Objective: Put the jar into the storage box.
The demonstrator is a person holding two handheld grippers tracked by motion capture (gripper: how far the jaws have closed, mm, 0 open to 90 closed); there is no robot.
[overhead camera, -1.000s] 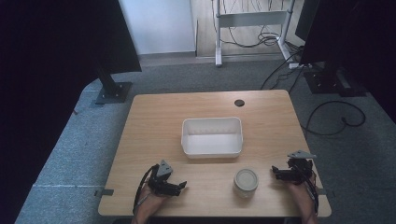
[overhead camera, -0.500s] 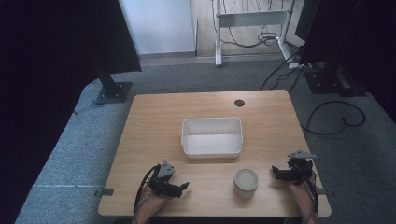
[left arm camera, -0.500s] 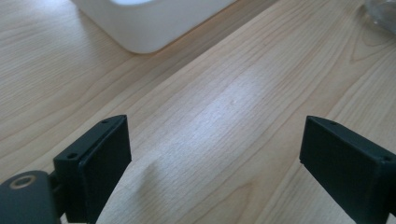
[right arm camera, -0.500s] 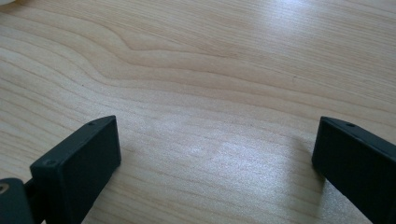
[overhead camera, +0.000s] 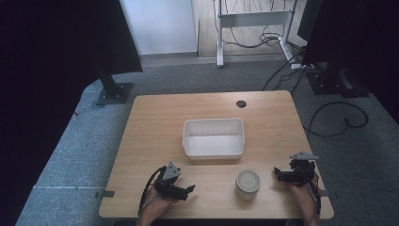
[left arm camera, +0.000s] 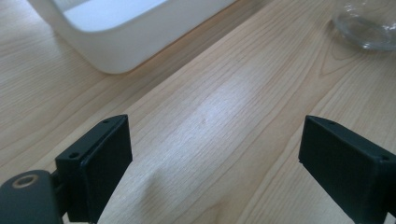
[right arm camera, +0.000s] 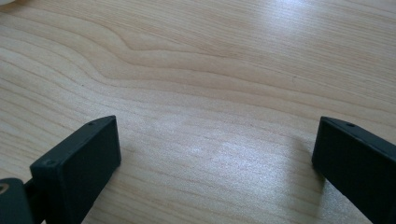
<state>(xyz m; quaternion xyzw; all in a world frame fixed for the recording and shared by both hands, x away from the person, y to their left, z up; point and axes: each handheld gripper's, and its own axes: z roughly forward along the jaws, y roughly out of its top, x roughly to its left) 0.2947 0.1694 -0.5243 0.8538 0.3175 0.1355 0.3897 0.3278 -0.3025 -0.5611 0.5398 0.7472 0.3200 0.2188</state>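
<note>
A wooden table (overhead camera: pixel 155 117) is sitting on a grey carpet floor (overhead camera: pixel 70 155), and everything here is placed around the white plastic tub (overhead camera: pixel 214 137) that is sitting near the middle of the table. The tub is lying open side up, and its inside is looking bare. In the left gripper view a rounded corner of the tub (left arm camera: pixel 116 32) is showing at the top. A small round hole (overhead camera: pixel 241 103) is sitting in the tabletop behind the tub, well apart from it. A little clear glass jar (overhead camera: pixel 247 182) with a pale lid is standing in front of the tub, near its right front corner but not touching it. In the left gripper view the glass jar (left arm camera: pixel 369 25) is peeking in at the top right. The left gripper (overhead camera: pixel 188 189) is resting low on the table in front of the tub, off toward its left front corner, with a hand (overhead camera: pixel 153 209) holding it. Its jaws are standing wide apart with just bare wood between them. The right gripper (overhead camera: pixel 276 173) is resting in front of the tub and farther right, beyond the jar, near the table's right edge. Its jaws are also standing wide apart over bare wood, holding nothing.
</note>
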